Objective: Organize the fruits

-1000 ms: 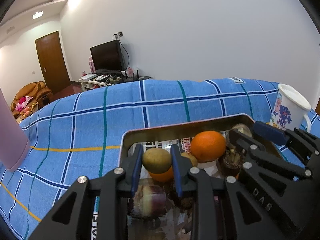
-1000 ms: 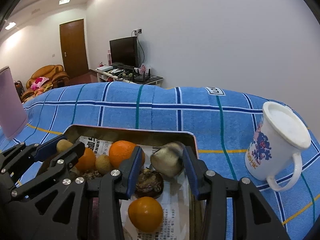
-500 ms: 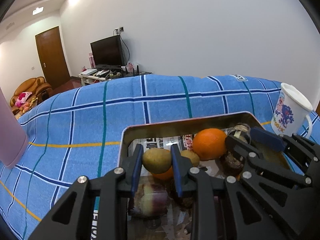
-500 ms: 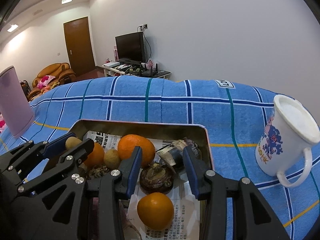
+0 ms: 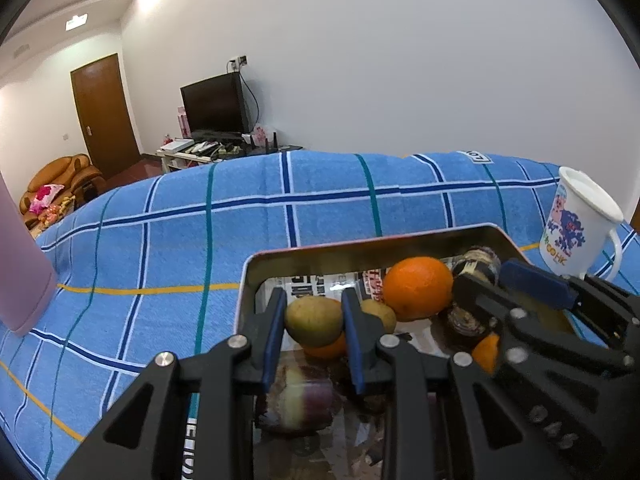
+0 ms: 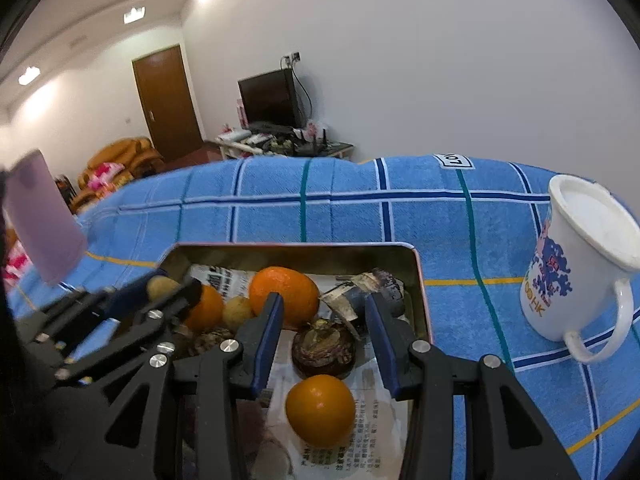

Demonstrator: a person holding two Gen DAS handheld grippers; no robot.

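1. A rectangular metal tray (image 6: 421, 280) is lying on a blue checked cloth (image 6: 360, 216), with printed newspaper (image 6: 360, 412) lining its floor.
2. A large round orange (image 6: 284, 294) is sitting toward the tray's far middle, a dark wrapped lump (image 6: 376, 286) lying to its right against the right wall.
3. A small orange (image 6: 320, 410) is resting nearer, a dark brown round fruit (image 6: 323, 348) sitting between it and the large one.
4. A white printed mug (image 6: 576, 256) is standing right of the tray, apart from it.
5. A pink cylinder (image 6: 44, 220) is standing far left.
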